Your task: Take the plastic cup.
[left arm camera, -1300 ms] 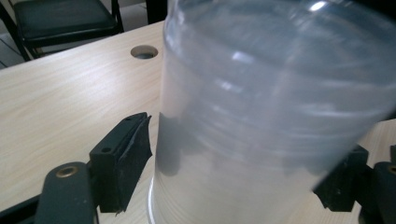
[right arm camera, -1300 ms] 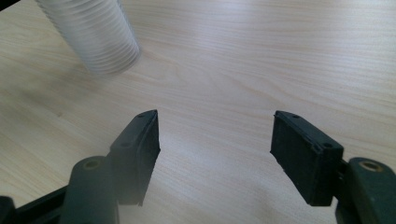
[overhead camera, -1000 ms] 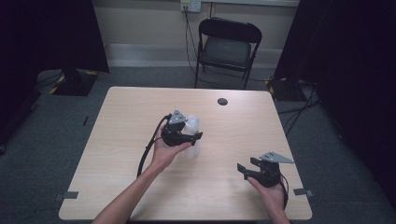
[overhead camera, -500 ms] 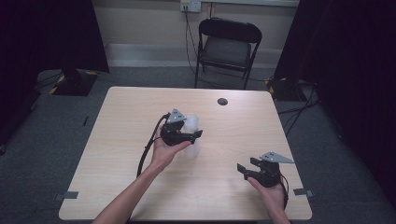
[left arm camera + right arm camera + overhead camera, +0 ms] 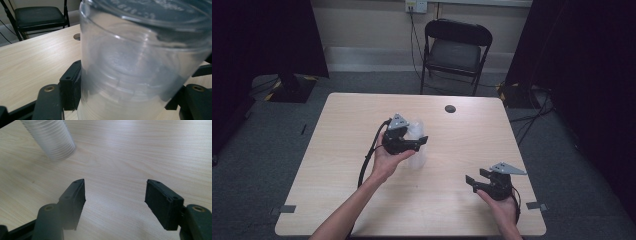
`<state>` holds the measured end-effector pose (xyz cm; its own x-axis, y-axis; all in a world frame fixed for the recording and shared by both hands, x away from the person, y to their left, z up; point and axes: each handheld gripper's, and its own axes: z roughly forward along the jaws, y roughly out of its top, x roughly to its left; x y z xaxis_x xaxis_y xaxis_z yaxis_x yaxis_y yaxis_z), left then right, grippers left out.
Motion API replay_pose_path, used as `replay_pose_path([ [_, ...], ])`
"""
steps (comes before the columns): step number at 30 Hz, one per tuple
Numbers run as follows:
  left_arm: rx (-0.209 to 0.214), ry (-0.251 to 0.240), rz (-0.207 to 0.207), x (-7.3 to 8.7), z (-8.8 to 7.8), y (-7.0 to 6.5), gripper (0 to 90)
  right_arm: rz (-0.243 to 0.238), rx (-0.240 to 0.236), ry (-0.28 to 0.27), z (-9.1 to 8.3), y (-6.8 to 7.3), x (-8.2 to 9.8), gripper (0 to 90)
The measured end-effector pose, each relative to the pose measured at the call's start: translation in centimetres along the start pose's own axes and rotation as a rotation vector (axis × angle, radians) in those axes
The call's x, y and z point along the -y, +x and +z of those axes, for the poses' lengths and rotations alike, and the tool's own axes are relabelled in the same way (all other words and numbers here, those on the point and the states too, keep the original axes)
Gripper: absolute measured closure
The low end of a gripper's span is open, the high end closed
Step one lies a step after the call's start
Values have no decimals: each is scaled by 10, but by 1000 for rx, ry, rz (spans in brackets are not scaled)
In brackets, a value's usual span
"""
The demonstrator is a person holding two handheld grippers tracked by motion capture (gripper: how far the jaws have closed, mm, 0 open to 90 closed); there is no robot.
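Grey carpet and a pale wall with a black folding chair [image 5: 456,52] frame the light wooden table [image 5: 337,150], which fills the middle of the high view. At centre-left of that view a hand [image 5: 384,161] holds the left gripper [image 5: 419,142], pointing toward the right of the frame, with a stack of clear plastic cups [image 5: 416,131] at its tip, between the jaws. In the left gripper view the stack [image 5: 140,67] takes up the centre and right of the frame, leaning a little, its ribbed lower part running out at the bottom edge. The left-hand pad [image 5: 71,87] lies flat against the stack's wall, and the right-hand jaw sits at the lower right behind the clear plastic, close against it — the jaws have just been closing and now pinch the stack between them. A small dark round spot [image 5: 450,108] sits on the table toward the upper middle of the high view, well apart from the cups.

At lower right of the high view the other hand [image 5: 502,210] holds the right gripper [image 5: 476,179] low over bare wood, pointing left. In the right gripper view its pads [image 5: 77,200] stand spread wide with only table between them, and the ribbed end of the cup stack [image 5: 53,138] shows at the upper left — well apart from this gripper.
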<state>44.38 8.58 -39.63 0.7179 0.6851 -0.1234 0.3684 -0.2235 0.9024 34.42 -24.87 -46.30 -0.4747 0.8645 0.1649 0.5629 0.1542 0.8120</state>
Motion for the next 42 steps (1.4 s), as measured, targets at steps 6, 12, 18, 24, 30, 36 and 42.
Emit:
replay_pose_path([
  [6,-4,-21,-7,-3,-4,0,346,-2,1,-1,0,0,0,325],
  [12,11,-54,-25,-6,-9,1,346,0,0,-2,0,0,0,325],
  [18,5,-73,-19,-8,-14,0,352,1,0,-2,0,0,0,325],
  [24,5,-111,-7,-12,-19,-1,358,3,0,-3,-1,0,0,325],
  [30,12,-127,-17,-14,-21,-1,372,2,3,-13,-3,-1,-1,324],
  [36,37,-176,-34,-15,-25,0,376,-8,1,-12,-1,1,0,323],
  [42,39,-201,-43,-19,-31,1,392,-9,0,-15,-1,1,0,322],
])
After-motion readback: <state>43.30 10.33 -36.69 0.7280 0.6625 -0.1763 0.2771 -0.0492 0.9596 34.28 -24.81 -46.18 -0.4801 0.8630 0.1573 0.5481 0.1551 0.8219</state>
